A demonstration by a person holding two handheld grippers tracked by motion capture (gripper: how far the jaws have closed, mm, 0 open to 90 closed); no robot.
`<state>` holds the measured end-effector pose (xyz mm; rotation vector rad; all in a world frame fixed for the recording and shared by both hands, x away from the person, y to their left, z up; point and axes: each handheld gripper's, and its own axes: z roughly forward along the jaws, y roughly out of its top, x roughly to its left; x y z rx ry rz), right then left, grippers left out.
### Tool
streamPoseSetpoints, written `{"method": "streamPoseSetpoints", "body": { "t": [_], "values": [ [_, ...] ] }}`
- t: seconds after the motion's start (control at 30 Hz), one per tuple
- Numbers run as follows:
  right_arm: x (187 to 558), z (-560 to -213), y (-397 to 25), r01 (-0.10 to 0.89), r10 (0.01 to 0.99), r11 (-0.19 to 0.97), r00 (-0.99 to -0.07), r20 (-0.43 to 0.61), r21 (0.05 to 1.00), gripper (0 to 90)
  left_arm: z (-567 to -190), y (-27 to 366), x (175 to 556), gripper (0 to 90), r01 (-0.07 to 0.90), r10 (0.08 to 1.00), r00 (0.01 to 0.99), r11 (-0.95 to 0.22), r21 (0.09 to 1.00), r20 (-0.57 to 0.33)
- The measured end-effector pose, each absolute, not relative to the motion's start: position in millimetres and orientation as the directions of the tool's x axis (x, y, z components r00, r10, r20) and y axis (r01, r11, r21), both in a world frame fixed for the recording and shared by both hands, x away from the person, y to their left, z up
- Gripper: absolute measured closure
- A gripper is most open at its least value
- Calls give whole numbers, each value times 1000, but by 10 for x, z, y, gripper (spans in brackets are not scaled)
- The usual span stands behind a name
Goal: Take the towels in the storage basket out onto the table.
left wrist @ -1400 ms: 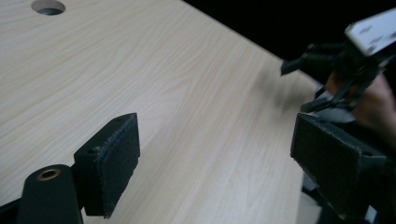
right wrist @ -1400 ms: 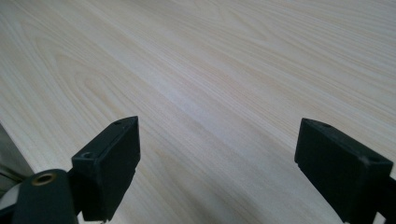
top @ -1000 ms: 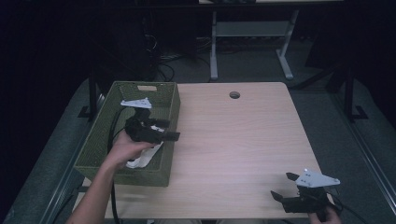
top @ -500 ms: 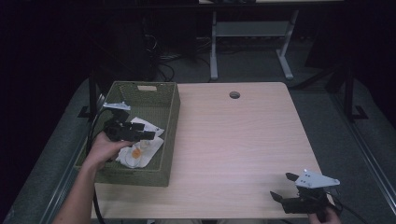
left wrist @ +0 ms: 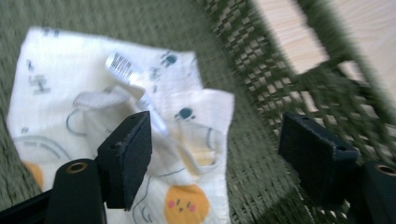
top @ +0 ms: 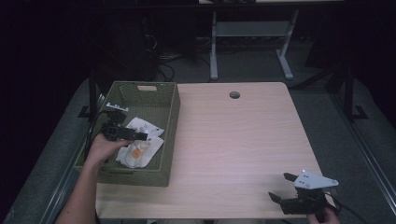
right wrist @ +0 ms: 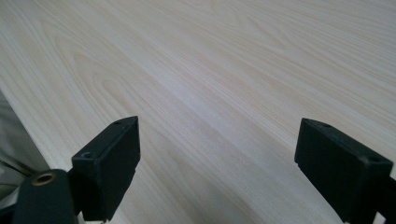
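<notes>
A white cloth (top: 140,147) printed with orange and blue figures lies crumpled in the green woven basket (top: 170,121) at the table's left. My left gripper (top: 140,136) hovers over the basket's left side, open, nothing between its jaws. In the left gripper view the cloth (left wrist: 93,107) with its label lies under the open gripper (left wrist: 215,144), beside the basket wall (left wrist: 289,79). My right gripper (top: 282,189) stands open at the table's near right corner. In the right gripper view my gripper (right wrist: 217,168) has only bare wood (right wrist: 224,70) between its jaws.
The light wooden table (top: 243,140) has a round cable hole (top: 234,95) near its far edge. Beyond the table stand a white desk frame (top: 252,42) and loose cables on the dark floor. A person's forearm (top: 79,196) comes in at bottom left.
My left gripper has moved left and slightly back over the basket, away from the cloth, which now lies uncovered. The right gripper has stayed put.
</notes>
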<state>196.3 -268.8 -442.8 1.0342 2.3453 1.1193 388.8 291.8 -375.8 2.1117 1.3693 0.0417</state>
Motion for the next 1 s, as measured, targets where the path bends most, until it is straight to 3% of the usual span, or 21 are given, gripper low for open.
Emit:
{"method": "streamPoseSetpoints", "body": {
  "t": [0.2,0.27,0.6,1.0],
  "values": [
    [1958,-4420,-2704,463,738,421,-675,2,780,139,-3882,2893,4007,299,871,882,376,-231,434,-285],
    [1963,-4423,-2711,462,736,425,-677,0,779,139,-3938,2852,4040,294,888,908,345,-235,395,-237],
    [1954,-4422,-2693,466,734,421,-679,9,779,139,-4148,2724,4097,285,919,925,345,-299,257,-159],
    [1952,-4417,-2703,465,738,419,-675,6,780,139,-4259,2637,4088,292,917,926,370,-351,190,-76]
  ]
}}
